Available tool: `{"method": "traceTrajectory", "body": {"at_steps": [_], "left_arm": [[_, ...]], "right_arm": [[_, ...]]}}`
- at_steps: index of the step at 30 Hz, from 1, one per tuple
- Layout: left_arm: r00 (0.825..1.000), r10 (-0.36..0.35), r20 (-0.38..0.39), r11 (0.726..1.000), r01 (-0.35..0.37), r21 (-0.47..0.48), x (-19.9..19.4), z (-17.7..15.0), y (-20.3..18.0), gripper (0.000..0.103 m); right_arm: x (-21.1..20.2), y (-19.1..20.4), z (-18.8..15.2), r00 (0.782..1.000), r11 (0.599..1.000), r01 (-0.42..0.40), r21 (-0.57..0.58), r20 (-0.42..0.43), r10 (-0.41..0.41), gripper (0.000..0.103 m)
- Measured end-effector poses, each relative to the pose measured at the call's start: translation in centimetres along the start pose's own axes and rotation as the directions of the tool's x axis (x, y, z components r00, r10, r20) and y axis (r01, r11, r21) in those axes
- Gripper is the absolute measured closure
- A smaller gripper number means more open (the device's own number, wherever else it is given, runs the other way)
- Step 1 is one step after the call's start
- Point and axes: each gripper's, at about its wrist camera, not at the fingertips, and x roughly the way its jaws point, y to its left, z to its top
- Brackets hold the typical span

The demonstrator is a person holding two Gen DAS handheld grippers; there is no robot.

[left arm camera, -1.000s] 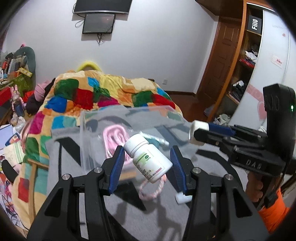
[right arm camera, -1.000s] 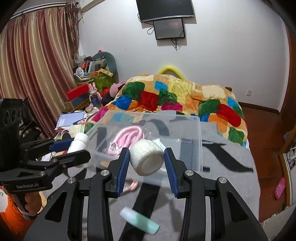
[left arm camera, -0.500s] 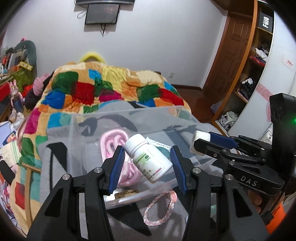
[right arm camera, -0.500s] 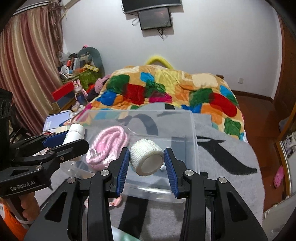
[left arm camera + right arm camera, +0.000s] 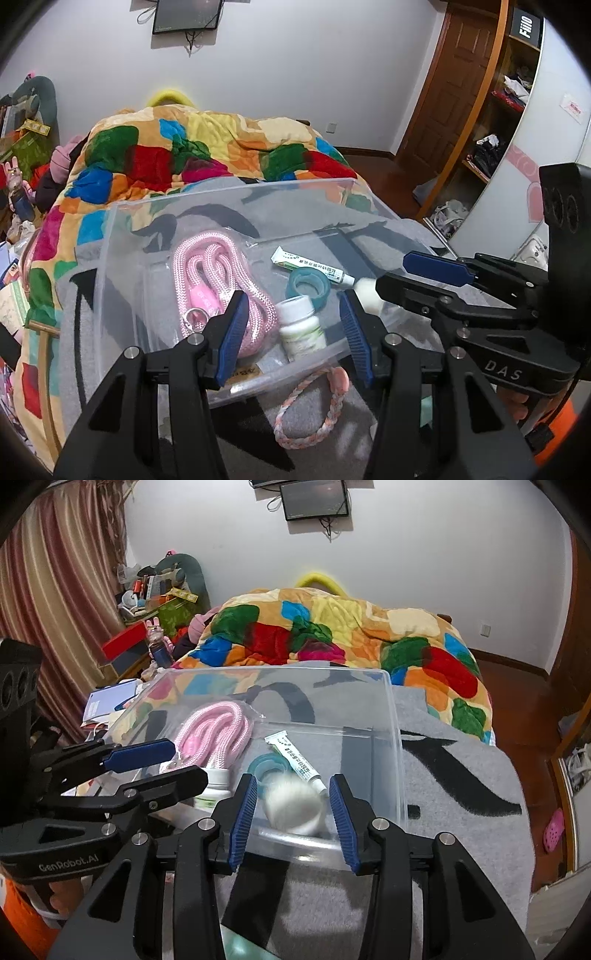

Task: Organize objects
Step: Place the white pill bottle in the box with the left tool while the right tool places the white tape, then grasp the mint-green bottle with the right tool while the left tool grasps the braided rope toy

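A clear plastic bin (image 5: 118, 258) (image 5: 393, 738) stands on the grey blanket. Inside lie a pink rope (image 5: 218, 273) (image 5: 218, 727), a teal tape ring (image 5: 308, 286) (image 5: 264, 766) and an ointment tube (image 5: 310, 267) (image 5: 295, 762). My left gripper (image 5: 293, 334) is open above the bin's near side; the white pill bottle (image 5: 301, 328) (image 5: 216, 786) sits free in the bin between its fingers. My right gripper (image 5: 291, 812) is open; the white bandage roll (image 5: 293, 806) (image 5: 367, 293) is blurred, loose in the bin between its fingers.
A pink braided bracelet (image 5: 314, 410) lies on the grey blanket (image 5: 461, 794) in front of the bin. A colourful quilt (image 5: 207, 155) covers the bed behind. Cluttered shelves (image 5: 155, 602) stand at the left, a wardrobe (image 5: 498, 110) at the right.
Both grippers moved forward over the bin and opened. The pill bottle and the bandage roll left the jaws and dropped into the bin.
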Motion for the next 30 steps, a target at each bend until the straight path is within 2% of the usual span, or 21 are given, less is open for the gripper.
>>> {"method": "traceTrajectory", "body": {"at_steps": [7, 9, 14, 19, 23, 27, 30], "left_arm": [[0.999, 0.001, 0.047, 1.000, -0.002, 0.018, -3.0, -0.9, -0.3, 0.053], [0.998, -0.001, 0.055, 1.000, 0.000, 0.022, -3.7, -1.5, -0.5, 0.053], [0.999, -0.015, 0.045, 0.999, 0.013, 0.045, -4.6, -3.3, -0.8, 0.053], [0.999, -0.031, -0.026, 0.996, 0.033, 0.078, -3.5, -5.5, -1.6, 0.053], [0.996, -0.008, -0.088, 0.996, 0.015, 0.085, -1.3, -6.7, -1.6, 0.053], [0.990, -0.016, -0.141, 0.998, 0.024, 0.055, 0.3, -7.1, -1.0, 0.053], [0.989, -0.022, -0.144, 0.998, 0.030, 0.057, 0.3, -6.9, -1.2, 0.057]], "right_arm": [[-2.3, 0.7, -1.2, 1.000, 0.999, -0.013, -0.048, 0.019, 0.014, 0.064], [-3.1, 0.8, -1.7, 0.999, 0.998, -0.013, -0.064, 0.033, 0.015, 0.059], [-4.3, 0.9, -3.5, 0.999, 0.995, -0.047, -0.085, 0.013, 0.048, 0.058], [-3.3, 1.6, -5.9, 0.994, 0.990, -0.088, -0.107, -0.068, 0.081, 0.058], [-1.8, 2.3, -7.8, 0.986, 0.986, -0.122, -0.117, -0.131, 0.106, 0.059], [-0.8, 2.3, -8.7, 0.977, 0.982, -0.152, -0.110, -0.168, 0.132, 0.058], [-0.5, 2.5, -9.0, 0.976, 0.981, -0.151, -0.122, -0.174, 0.128, 0.058]]}}
